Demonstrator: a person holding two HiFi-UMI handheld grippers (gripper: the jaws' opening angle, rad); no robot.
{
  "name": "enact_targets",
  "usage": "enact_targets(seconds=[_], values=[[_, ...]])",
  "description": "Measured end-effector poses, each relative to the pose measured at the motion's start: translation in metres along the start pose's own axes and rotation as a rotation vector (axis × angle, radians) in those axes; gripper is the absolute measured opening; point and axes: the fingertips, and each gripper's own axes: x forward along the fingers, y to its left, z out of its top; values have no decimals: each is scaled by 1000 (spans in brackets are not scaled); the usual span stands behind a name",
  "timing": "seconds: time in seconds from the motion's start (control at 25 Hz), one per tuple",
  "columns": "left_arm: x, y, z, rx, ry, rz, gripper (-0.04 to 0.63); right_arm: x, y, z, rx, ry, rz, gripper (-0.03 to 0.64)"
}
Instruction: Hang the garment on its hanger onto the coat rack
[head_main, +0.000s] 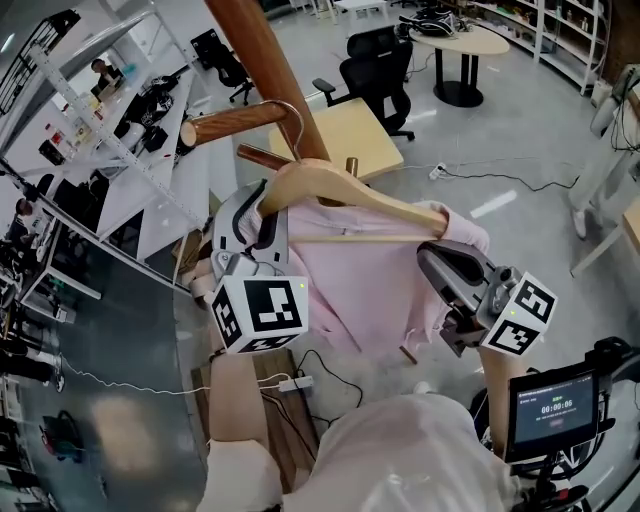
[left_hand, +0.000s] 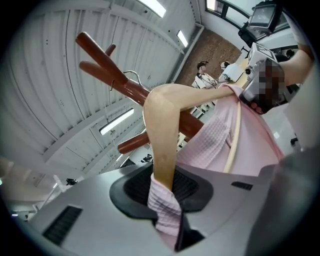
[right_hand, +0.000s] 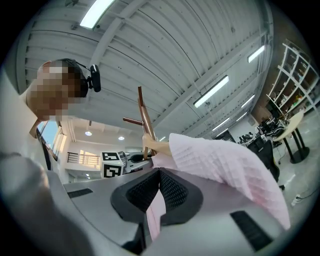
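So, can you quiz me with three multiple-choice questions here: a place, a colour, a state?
1. Where does the left gripper hold? A the hanger's end; B the metal hook; C the rack's pole.
2. The garment's colour? A blue; B pink; C green.
3. The right gripper's jaws? A open, empty; B shut on the garment; C shut on a cable.
Answers: 1 A, wood and cloth sit between its jaws; 2 B, pale pink weave; 3 B, pink cloth is pinched between them.
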Motion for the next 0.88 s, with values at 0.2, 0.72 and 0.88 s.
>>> enact_targets(seconds=[0.2, 0.72, 0.88], values=[[7, 2, 2, 1, -21, 6, 81, 0, 1, -2, -1, 0, -6, 9], [-4, 1, 8, -29, -107, 51, 94, -5, 3, -8, 30, -3, -3, 9], [-14, 7, 9, -69, -163, 52, 148, -3, 3, -9, 42, 5, -8, 9]])
